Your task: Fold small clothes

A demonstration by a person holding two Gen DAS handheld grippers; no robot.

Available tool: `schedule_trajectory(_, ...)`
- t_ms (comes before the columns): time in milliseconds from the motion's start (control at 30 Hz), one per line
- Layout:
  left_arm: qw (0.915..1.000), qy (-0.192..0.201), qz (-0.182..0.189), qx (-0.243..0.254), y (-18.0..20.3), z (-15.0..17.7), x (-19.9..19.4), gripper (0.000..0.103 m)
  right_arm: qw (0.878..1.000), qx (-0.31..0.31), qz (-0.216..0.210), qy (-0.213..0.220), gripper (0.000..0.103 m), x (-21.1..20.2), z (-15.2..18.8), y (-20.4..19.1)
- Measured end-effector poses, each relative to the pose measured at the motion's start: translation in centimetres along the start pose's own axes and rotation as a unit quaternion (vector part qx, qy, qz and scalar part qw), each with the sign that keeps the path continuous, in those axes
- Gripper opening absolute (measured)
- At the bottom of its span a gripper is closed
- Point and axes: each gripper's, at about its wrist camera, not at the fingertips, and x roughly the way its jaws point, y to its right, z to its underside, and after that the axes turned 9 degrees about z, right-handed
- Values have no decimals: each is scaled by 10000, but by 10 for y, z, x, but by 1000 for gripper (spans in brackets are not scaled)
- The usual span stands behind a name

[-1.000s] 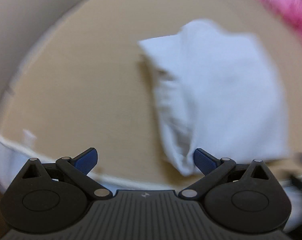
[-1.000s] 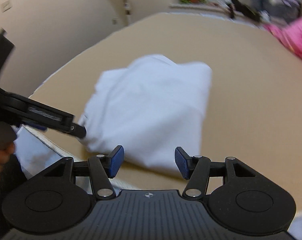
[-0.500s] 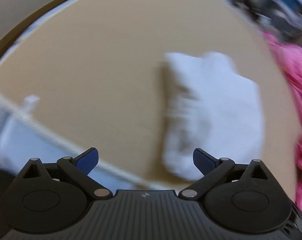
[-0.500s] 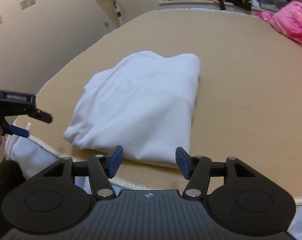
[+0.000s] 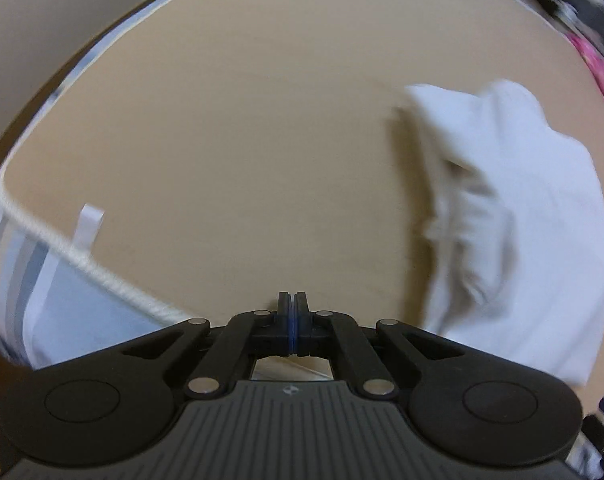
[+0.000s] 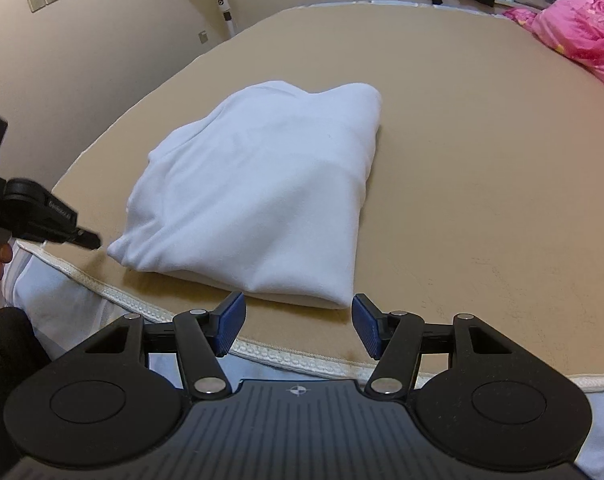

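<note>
The soft white cotton garment [image 6: 261, 196] is lying already folded into a thick rectangular bundle on the tan mattress [image 6: 482, 184], close to its near corded edge, so the folding of this piece is looking finished and the step in hand is reading as the let-go after the last fold. The left gripper [image 5: 293, 322] is hanging over bare mattress to the left of the bundle, tipped steeply downward; its blue-padded jaws have just been closing and are now meeting flat against each other with nothing between them. In the right wrist view it is poking in from the left edge, just beside the bundle's near left corner without touching it. The right gripper [image 6: 297, 326] is hovering just short of the bundle's near edge, angled down and forward, its fingers standing moderately apart and holding nothing. The next move is probably calling for shifting the bundle aside or reaching for another garment.
</note>
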Motion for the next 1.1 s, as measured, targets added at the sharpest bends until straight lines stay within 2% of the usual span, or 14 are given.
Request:
schedule_trajectory(100,9956,127,923,-49,2,2,-14,20,10000,48,22,-19,61,6,-6,2)
schedule_trajectory(167,9913,288,1238,350,18,6,-29,71,9999,134,-6,22,61,3,-10,5)
schedule_trajectory(200,9898,395,1249,551,27,8,-32,78,9999,161,0,26,61,3,-11,7)
schedule_trajectory(300,9850,539,1048,1260,55,14,-25,79,9998,155,96,-40,61,5,-11,14)
schedule_trajectory(333,9836,420,1034,1415,66,15,-19,72,9998,173,123,-70,61,6,-11,15)
schedule_trajectory(367,9829,311,1049,1478,68,15,-12,38,9997,202,134,-101,61,7,-10,17)
schedule_trajectory(400,9825,155,1087,1507,72,19,-4,14,9995,239,136,-132,61,7,-8,19)
schedule_trajectory(433,9836,-17,1082,1441,70,18,5,3,9995,255,137,-152,61,7,-6,19)
schedule_trajectory(667,9888,140,1138,954,48,15,-3,3,9998,0,134,-168,61,6,0,17)
schedule_trajectory(733,9932,210,776,846,41,16,-1,3,9997,-28,140,-183,61,10,-2,17)
schedule_trajectory(800,9955,185,665,656,34,19,-5,12,9997,-19,120,-191,61,13,-8,21)
schedule_trajectory(867,9953,30,950,193,23,24,-10,49,9999,56,-22,-84,62,11,-19,27)
schedule_trajectory(967,9889,181,1375,-531,13,41,-25,86,9985,388,-368,112,80,10,-49,48)
schedule_trajectory(1100,9756,254,1783,-1253,17,53,-23,86,9949,629,-786,113,88,32,-119,76)
